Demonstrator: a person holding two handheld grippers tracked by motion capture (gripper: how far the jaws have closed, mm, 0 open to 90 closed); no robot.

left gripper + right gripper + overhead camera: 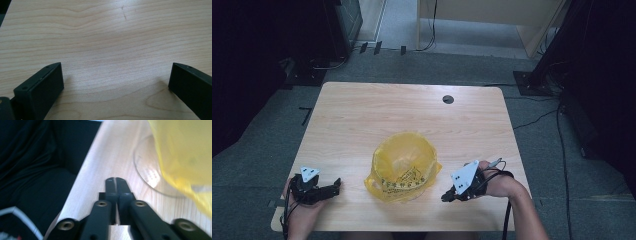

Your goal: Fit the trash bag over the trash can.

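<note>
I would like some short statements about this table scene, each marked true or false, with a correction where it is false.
1. A yellow plastic bag lines a clear container that stands on the wooden table. True.
2. The left gripper has its jaws wide apart with bare wood between them. True.
3. The right gripper holds the edge of the bag. False: its jaws are together with nothing between them, and the bag is beside it, not touched.
4. The bag lies flat and folded. False: it stands open, its mouth facing up.
5. The table has a small round dark hole near its far edge. True.
</note>
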